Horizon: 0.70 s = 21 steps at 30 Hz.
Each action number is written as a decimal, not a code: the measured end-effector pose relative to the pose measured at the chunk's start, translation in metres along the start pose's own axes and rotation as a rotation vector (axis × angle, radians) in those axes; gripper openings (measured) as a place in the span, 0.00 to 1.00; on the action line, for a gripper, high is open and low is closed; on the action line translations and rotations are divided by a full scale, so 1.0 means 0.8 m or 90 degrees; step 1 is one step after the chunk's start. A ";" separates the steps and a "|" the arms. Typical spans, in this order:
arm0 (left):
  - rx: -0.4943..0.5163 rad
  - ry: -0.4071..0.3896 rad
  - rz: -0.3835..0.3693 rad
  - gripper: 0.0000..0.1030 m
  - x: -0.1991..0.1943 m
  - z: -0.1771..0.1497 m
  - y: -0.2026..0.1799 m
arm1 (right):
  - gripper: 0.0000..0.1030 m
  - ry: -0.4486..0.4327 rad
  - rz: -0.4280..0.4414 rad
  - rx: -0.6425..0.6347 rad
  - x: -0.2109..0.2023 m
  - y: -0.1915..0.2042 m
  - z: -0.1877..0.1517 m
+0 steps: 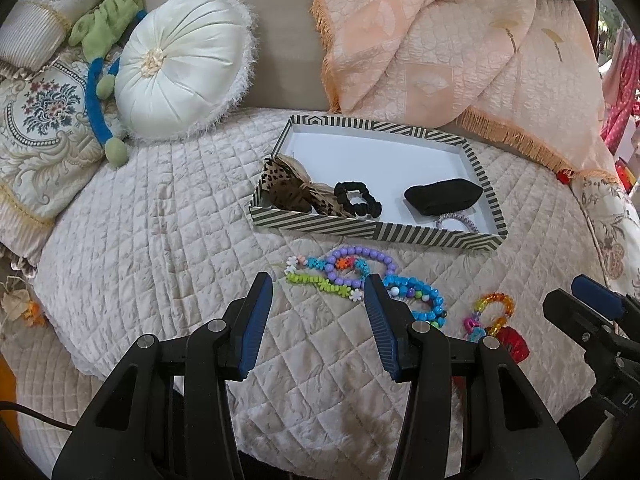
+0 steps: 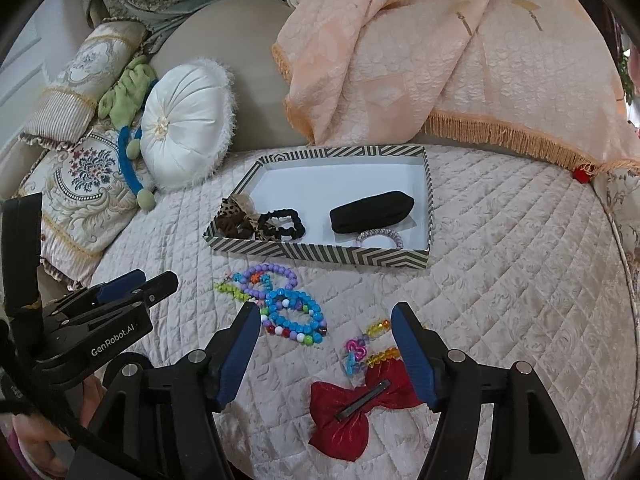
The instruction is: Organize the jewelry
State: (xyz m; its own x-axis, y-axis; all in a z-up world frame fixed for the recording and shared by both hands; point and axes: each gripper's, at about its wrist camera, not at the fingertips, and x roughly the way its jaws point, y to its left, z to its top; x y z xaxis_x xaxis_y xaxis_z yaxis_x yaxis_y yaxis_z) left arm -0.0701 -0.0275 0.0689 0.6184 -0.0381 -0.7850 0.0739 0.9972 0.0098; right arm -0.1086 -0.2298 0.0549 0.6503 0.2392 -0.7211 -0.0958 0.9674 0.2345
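A striped box [image 1: 360, 227] [image 2: 320, 254] lies on the quilted bed and holds a leopard bow [image 1: 292, 190], a black scrunchie [image 1: 356, 199], a black pouch [image 1: 440, 198] and a clear hair tie [image 1: 458, 222]. In front of it lie purple beads [image 1: 360, 256], a flower bead strand [image 1: 320, 284] and blue beads [image 1: 424, 300] [image 2: 292, 308]. A small colourful bracelet [image 2: 368, 346] and a red bow clip [image 2: 352, 408] lie nearer. My left gripper [image 1: 318, 292] is open and empty just short of the beads. My right gripper [image 2: 324, 322] is open and empty over the red bow and the bracelet.
A round white cushion [image 1: 180, 68], a green and blue plush toy [image 1: 104, 80] and embroidered pillows [image 1: 40, 120] sit at the back left. A peach fringed blanket [image 1: 460, 60] is draped behind the box. The bed edge curves down on the right [image 2: 616, 240].
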 end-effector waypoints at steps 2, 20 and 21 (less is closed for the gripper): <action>-0.002 0.003 -0.001 0.46 0.000 -0.002 0.003 | 0.64 0.001 -0.001 -0.001 0.000 0.000 -0.001; -0.112 0.122 -0.094 0.46 0.059 -0.014 0.066 | 0.65 0.043 -0.027 0.041 0.017 -0.054 -0.025; -0.117 0.127 -0.098 0.46 0.063 -0.014 0.067 | 0.65 0.047 -0.029 0.046 0.019 -0.060 -0.027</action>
State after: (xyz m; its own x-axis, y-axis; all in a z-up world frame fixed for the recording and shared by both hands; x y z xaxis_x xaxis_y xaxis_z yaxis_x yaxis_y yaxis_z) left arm -0.0440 0.0245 0.0227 0.4431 -0.1941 -0.8752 0.0005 0.9763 -0.2163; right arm -0.1105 -0.2705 0.0187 0.5955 0.2029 -0.7773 -0.0107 0.9695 0.2448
